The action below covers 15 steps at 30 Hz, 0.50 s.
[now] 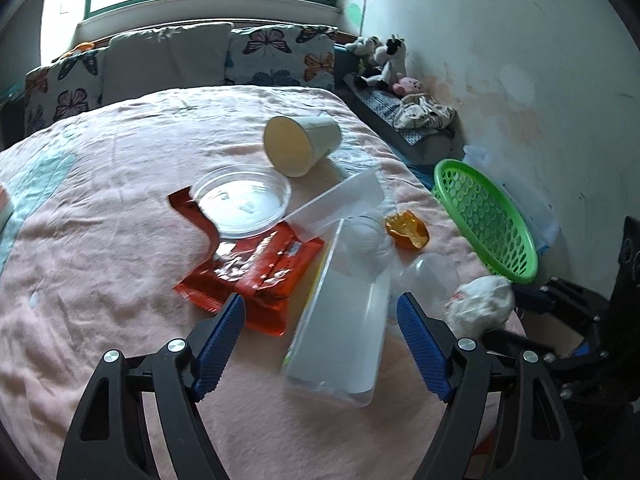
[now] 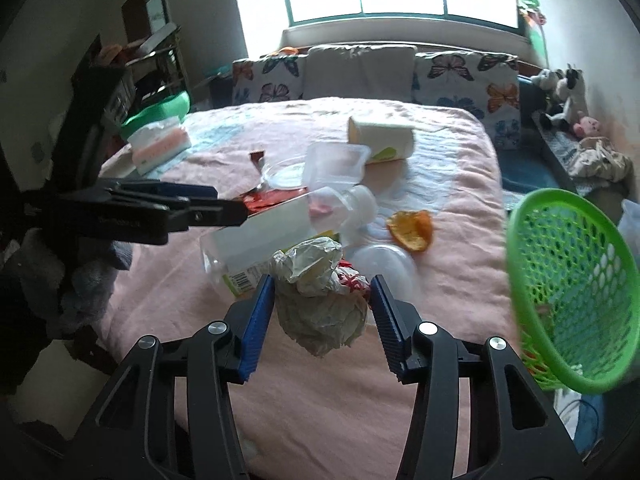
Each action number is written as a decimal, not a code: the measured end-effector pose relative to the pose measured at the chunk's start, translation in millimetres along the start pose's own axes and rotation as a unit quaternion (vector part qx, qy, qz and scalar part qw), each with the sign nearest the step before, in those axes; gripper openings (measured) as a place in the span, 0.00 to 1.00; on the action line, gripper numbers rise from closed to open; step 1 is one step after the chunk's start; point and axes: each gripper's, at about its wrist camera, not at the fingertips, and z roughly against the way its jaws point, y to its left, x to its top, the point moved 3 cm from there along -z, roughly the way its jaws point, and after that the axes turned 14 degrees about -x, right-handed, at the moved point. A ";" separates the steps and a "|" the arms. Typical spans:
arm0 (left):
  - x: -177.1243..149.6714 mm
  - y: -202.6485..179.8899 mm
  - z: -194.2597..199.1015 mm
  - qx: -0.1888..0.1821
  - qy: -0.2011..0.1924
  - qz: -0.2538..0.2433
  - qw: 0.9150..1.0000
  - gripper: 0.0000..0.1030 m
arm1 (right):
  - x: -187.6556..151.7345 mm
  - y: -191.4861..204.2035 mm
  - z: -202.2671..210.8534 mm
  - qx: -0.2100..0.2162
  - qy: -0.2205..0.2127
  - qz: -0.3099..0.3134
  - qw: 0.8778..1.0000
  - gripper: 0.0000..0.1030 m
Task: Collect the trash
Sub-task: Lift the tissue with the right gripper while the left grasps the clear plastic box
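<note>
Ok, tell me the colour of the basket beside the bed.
Bright green basket, clearest in the right wrist view.

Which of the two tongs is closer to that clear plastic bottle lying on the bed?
Left. The left tongs stand open right over the clear plastic bottle. The right tongs sit beside it, clamped on a crumpled paper wad.

On the bed point(image 1: 100, 200) I count one paper cup point(image 1: 301, 145), one clear bottle point(image 1: 344, 320), one red wrapper point(image 1: 256, 272), one orange peel point(image 1: 407, 229), one crumpled paper wad point(image 2: 320, 300), one green basket point(image 1: 484, 220).
</note>
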 end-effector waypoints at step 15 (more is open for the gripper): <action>49.6 -18.2 -44.8 0.021 -0.014 0.085 0.996 0.72 | -5.6 -47.3 8.5 -0.029 -0.005 -0.053 0.998 0.49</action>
